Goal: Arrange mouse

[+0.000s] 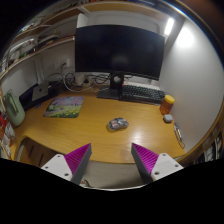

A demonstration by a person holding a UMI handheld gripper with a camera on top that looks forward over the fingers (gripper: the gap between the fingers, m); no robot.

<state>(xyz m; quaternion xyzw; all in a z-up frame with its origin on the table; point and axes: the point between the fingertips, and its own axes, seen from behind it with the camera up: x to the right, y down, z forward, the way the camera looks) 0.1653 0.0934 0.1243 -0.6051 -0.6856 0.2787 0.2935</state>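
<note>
Gripper view: jaws gape open, empty, well back from the small grey computer mouse point(118, 124) on the wooden table point(70, 135); a crooked descent could nudge it aside.

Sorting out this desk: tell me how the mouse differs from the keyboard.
The mouse is small and rounded; the keyboard is long and flat. The mouse lies alone mid-desk, well ahead of the open gripper; the keyboard lies farther back, just in front of the monitor. The mouse looks greyish, the keyboard black. Both rest on the wooden desk, untouched.
</note>
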